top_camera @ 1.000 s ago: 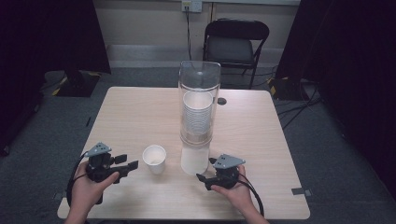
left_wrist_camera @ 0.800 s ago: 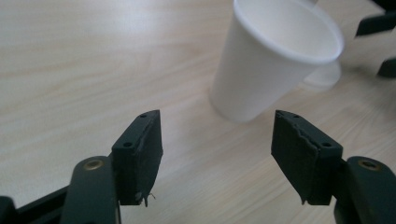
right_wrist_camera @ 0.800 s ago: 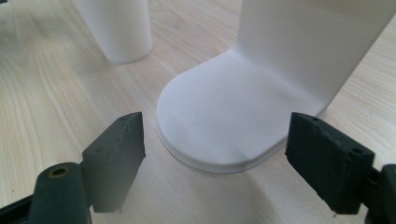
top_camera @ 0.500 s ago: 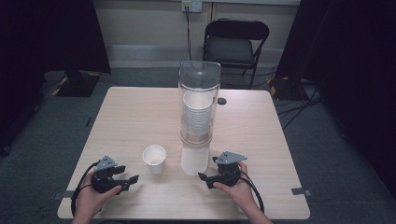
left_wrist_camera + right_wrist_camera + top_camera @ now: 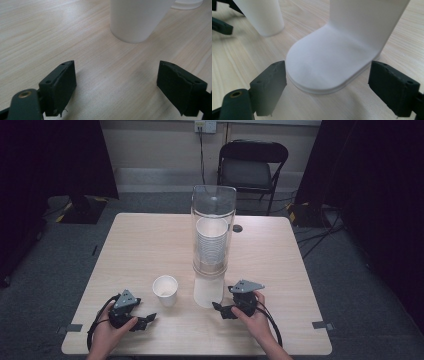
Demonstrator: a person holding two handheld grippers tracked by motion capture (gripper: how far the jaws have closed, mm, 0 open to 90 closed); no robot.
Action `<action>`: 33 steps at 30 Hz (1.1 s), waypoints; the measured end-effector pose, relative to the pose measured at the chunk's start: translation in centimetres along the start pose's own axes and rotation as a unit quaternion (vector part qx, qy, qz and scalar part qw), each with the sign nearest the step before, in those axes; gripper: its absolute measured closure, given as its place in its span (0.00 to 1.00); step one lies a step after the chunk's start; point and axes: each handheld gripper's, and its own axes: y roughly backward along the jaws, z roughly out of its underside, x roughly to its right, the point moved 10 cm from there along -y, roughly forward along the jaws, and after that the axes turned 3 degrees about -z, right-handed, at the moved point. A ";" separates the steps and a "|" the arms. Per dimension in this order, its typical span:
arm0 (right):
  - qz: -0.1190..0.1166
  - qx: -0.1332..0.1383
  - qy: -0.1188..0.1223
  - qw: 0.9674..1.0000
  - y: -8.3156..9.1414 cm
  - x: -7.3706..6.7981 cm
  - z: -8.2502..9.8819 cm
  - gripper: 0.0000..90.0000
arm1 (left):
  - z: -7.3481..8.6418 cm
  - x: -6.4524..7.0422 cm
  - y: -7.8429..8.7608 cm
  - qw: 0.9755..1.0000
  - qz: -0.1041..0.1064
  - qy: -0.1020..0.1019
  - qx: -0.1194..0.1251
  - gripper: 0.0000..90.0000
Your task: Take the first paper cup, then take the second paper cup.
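A single white paper cup [image 5: 165, 291] stands upright on the wooden table [image 5: 140, 245]. Just right of it is a clear tube dispenser [image 5: 213, 227] holding a stack of white cups on a white base [image 5: 207, 294]. My left gripper [image 5: 145, 321] rests near the front edge, open and empty, with the cup [image 5: 139, 20] a short way ahead of its jaws [image 5: 117, 87]. My right gripper [image 5: 220, 310] is open at the dispenser's foot. The base's rounded lip [image 5: 329, 67] lies between its jaws [image 5: 328, 91] without touching them. The cup [image 5: 259, 15] stands beyond it.
A black folding chair [image 5: 252, 167] stands behind the table's far edge. A small dark disc [image 5: 237, 228] lies on the table right of the dispenser. Dark curtains hang at both sides. The left gripper [image 5: 219, 25] appears far off in the right gripper view.
My left gripper has drawn back from the cup toward the table's near edge, still open. The right gripper has hardly moved.
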 end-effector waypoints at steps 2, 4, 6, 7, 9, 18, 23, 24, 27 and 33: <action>-0.004 0.004 -0.002 1.000 0.1 0.0 -0.4 0.16 | 0.1 0.0 0.0 1.000 -0.006 -0.012 -0.003 0.17; 0.005 0.010 -0.007 1.000 0.1 0.3 -0.7 0.17 | 0.1 0.1 -0.1 1.000 -0.013 -0.021 -0.008 0.17; 0.014 0.023 -0.005 1.000 0.2 0.6 -1.0 0.21 | 0.1 0.1 -0.2 1.000 -0.014 -0.024 -0.009 0.16; 0.017 0.024 -0.004 1.000 0.2 0.8 -1.0 0.23 | 0.1 0.1 -0.2 1.000 -0.014 -0.024 -0.009 0.17; 0.015 0.021 -0.004 1.000 0.2 0.8 -1.1 0.24 | 0.1 0.1 -0.2 1.000 -0.014 -0.024 -0.009 0.17; -0.017 0.030 -0.005 0.999 0.0 -0.1 -2.5 0.16 | 0.1 0.1 -0.2 1.000 -0.014 -0.024 -0.009 0.17; -0.008 0.041 -0.012 0.999 -0.3 -0.1 -3.8 0.16 | 0.1 0.1 -0.2 1.000 -0.014 -0.024 -0.009 0.16; -0.009 0.048 -0.011 0.999 -0.3 -0.2 -4.3 0.17 | 0.1 0.1 -0.2 1.000 -0.014 -0.024 -0.009 0.16; -0.009 0.062 -0.013 0.998 -0.3 -0.4 -5.4 0.19 | 0.1 0.1 -0.2 1.000 -0.014 -0.024 -0.009 0.17; -0.002 0.082 -0.012 0.997 -0.2 -0.3 -7.2 0.21 | 0.1 0.1 -0.2 1.000 -0.014 -0.024 -0.009 0.17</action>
